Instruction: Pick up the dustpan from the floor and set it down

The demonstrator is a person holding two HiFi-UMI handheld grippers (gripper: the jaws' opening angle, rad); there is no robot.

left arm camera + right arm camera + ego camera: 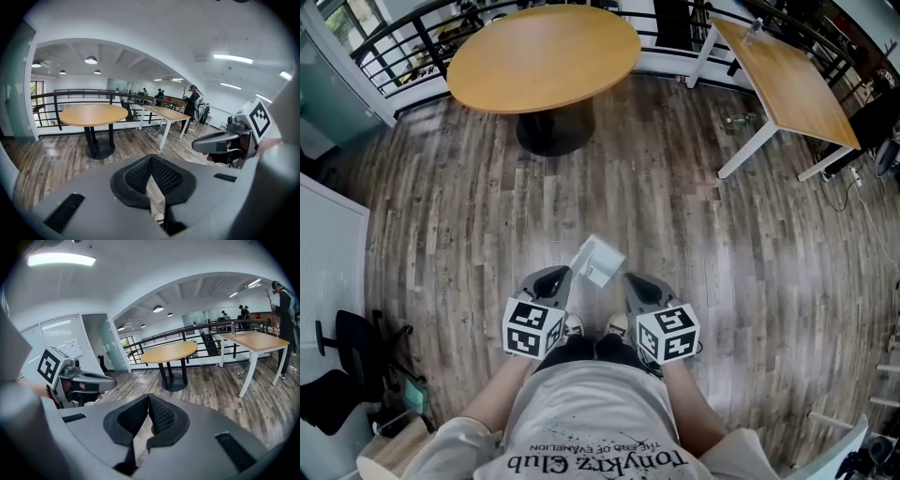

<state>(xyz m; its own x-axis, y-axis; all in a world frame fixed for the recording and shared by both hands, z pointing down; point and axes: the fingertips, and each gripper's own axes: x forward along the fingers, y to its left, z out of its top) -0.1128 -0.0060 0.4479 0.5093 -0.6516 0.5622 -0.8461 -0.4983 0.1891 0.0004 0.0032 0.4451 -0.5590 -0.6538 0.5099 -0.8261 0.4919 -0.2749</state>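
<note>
The left gripper (150,160) has its jaws together. The dark ribbed pads meet at the tips with nothing between them, and only wood shows through the slit below. The right gripper (148,397) is the same, its jaws closed on each other and empty.

From the head view, both grippers are held side by side in front of the person. Their marker cubes (532,328) are nearest the body and their tips point forward and down. Between the two tips, and just past them, is the dustpan (598,260), a small pale thing with a grey part, seen from above. Neither gripper view shows it, so it most likely lies on the floor (750,281) below the grippers, just ahead of the person's shoes (574,325). Farther off stand a round table (542,56) and a long desk (783,80), well apart from the dustpan.

A dustpan on the floor beside two closed, empty grippers fits a moment before it is lifted, and equally a moment after it has been put back down. Either way, only the head view sees the dustpan. Working well here means keeping the gaze on it and keeping both sets of tips clear of its edge, so that it is not knocked.
</note>
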